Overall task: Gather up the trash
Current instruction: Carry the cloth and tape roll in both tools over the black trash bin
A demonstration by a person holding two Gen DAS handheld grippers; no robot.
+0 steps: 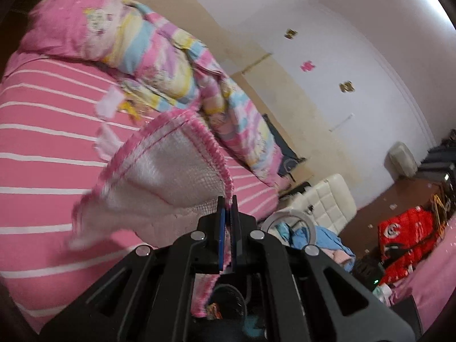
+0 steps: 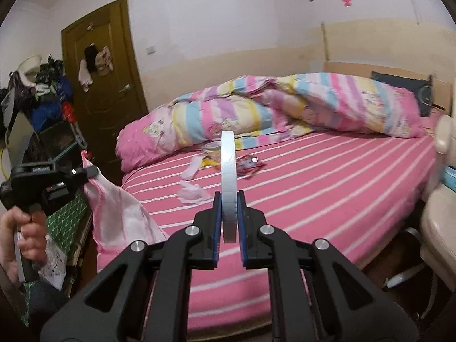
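Note:
My left gripper (image 1: 227,199) is shut on the pink-edged rim of a white mesh bag (image 1: 176,171) and holds it up beside the bed; the bag also shows in the right wrist view (image 2: 119,211), hanging from the left gripper (image 2: 91,171). My right gripper (image 2: 229,196) is shut on a grey-white ring (image 2: 228,171), held upright on edge. The ring also shows in the left wrist view (image 1: 290,216). Trash lies on the pink striped bed (image 2: 313,188): white crumpled tissues (image 2: 191,192), a red wrapper (image 2: 250,165) and a yellow wrapper (image 2: 209,161).
A rumpled striped quilt (image 2: 256,108) lies along the far side of the bed. A brown door (image 2: 105,71) and a cluttered shelf (image 2: 42,99) stand at left. A cream padded chair (image 1: 322,199) and a red bag (image 1: 407,233) are on the floor side.

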